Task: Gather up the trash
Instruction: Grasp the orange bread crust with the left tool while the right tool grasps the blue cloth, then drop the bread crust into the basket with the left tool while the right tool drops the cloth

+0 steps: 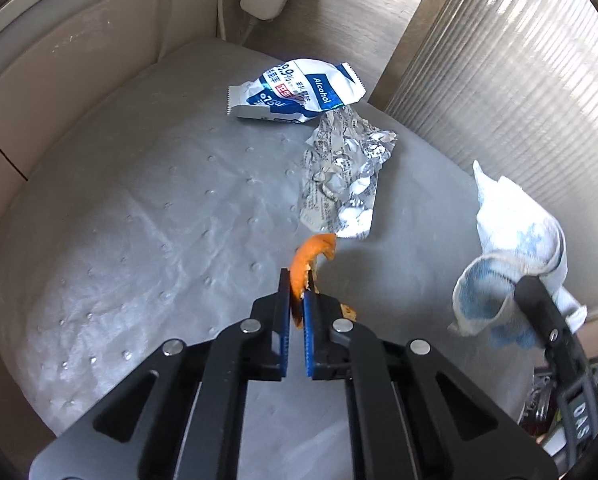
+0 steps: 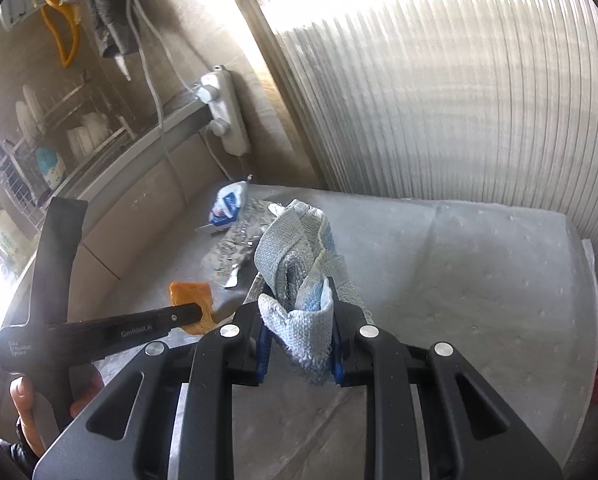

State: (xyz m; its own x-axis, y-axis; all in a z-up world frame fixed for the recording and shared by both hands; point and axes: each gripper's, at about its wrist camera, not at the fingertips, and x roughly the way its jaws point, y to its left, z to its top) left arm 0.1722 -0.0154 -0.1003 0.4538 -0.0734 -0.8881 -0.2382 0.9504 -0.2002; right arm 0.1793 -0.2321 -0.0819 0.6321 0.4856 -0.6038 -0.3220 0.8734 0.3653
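Left gripper (image 1: 297,296) clamped on orange peel (image 1: 309,262); peel lifted clear of grey mat (image 1: 139,220), curling up and forward out of the jaws. Right gripper (image 2: 299,316) clenched on crumpled tissue (image 2: 299,264), also held off the mat.

Landmark: foil blister sheet (image 1: 345,176). Still lying flat on mat, straight ahead of the peel's tip, near end almost under it. Long axis running away from left gripper, toward far wall. Alcohol-wipe packet (image 1: 299,92) just beyond foil's far end, touching or overlapping it; cannot tell which.

Judgement: both grippers full, so no further pick possible before a drop-off. Bin not in view. Afterwards, foil nearer to left gripper; from the right wrist camera foil lies ahead-left, partly hidden behind tissue. End-on approach along the long axis from left side looks simplest.
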